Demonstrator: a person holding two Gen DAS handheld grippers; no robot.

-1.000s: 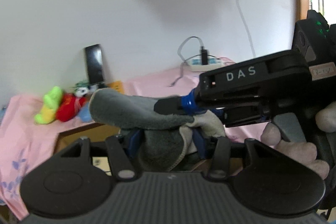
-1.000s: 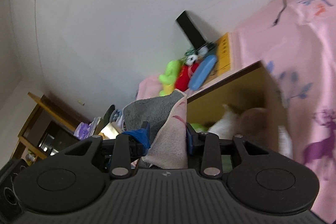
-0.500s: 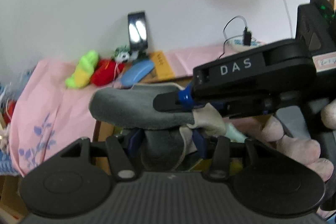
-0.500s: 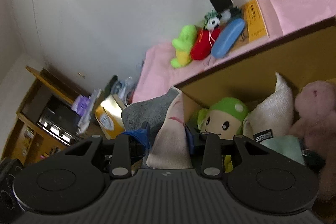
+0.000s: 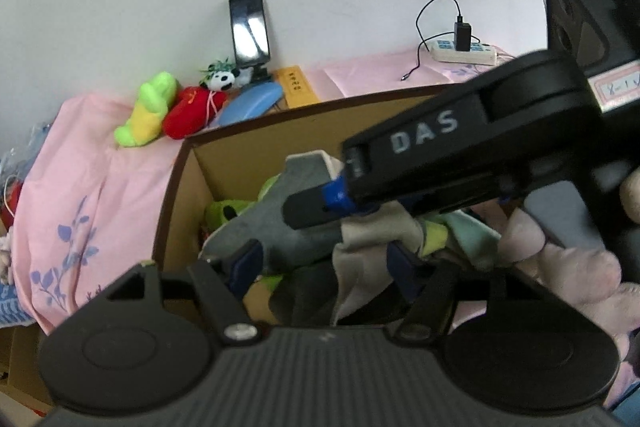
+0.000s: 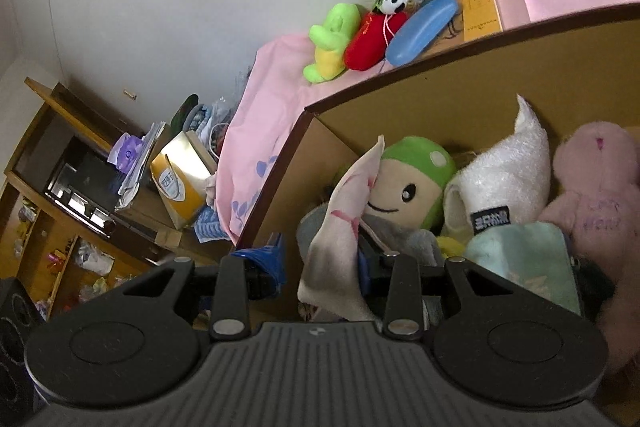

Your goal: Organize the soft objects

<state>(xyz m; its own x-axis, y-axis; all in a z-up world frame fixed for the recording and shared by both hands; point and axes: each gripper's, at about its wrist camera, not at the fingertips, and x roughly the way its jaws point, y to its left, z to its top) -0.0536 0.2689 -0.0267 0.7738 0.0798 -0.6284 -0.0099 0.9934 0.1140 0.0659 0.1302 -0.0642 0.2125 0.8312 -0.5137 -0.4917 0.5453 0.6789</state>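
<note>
A grey and pink soft cloth (image 5: 280, 227) hangs over the open cardboard box (image 5: 176, 195). My left gripper (image 5: 324, 263) has its jaws spread, with the cloth draped loosely between them. My right gripper (image 6: 320, 263) also stands open; the cloth's pink edge (image 6: 340, 227) rests against its right finger. In the left wrist view the right gripper (image 5: 320, 201) lies across the cloth. The box (image 6: 440, 75) holds a green-capped doll (image 6: 412, 183), a white plush (image 6: 504, 179), a pink plush (image 6: 592, 187) and a mint cloth (image 6: 524, 263).
A pink-covered table (image 5: 80, 187) stands behind the box, with a green plush (image 5: 148, 111), a red plush (image 5: 192, 111), a panda (image 5: 222, 79), a blue case (image 5: 252, 103), a phone (image 5: 250, 27) and a power strip (image 5: 464, 51). Shelves and clutter (image 6: 80, 187) stand at the left.
Both grippers moved down over the box with the cloth. Their jaws were shut on the cloth and now stand apart, so the cloth sags between them.
</note>
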